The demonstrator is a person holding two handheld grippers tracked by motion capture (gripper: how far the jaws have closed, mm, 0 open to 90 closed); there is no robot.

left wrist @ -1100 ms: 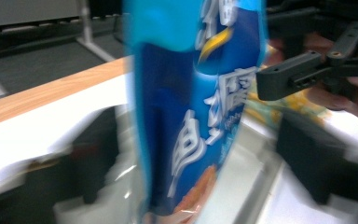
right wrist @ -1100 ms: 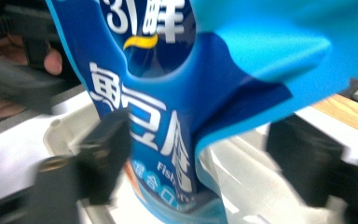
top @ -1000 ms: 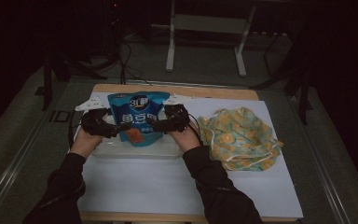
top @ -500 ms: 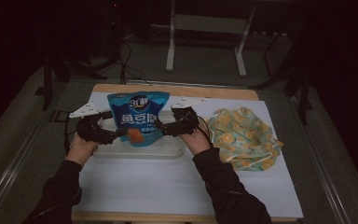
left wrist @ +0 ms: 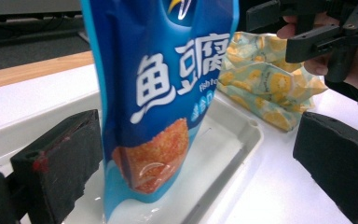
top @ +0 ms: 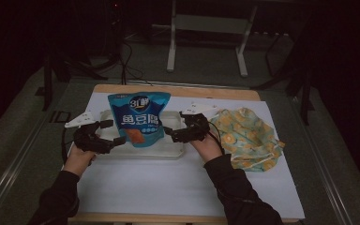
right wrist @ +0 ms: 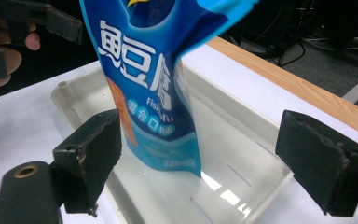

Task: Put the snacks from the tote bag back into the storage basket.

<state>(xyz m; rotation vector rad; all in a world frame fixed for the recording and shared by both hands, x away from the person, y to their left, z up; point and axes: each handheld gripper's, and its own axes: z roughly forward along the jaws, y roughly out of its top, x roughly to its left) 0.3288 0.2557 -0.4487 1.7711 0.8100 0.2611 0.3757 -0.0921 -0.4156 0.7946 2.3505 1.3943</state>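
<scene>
Release looks like the step in hand: the glossy blue plastic snack pouch (top: pixel 139 118) stands upright on its base in the shallow clear plastic tray (top: pixel 173 151), which sits on the white-covered counter (top: pixel 168 183). The left gripper (top: pixel 114 132) has just been opening its fingers (left wrist: pixel 58 163), with the pouch's lower edge between them but no pad pressing on it. The right gripper (top: pixel 174 132) also has its fingers (right wrist: pixel 91 151) wide apart, flanking the pouch's other side without touching it. A crumpled yellow-patterned cloth bag (top: pixel 246 136) lies just beside the tray (on the right hand's side). The next move likely calls for drawing both grippers away level and slowly, since a brushed edge could topple the pouch.
</scene>
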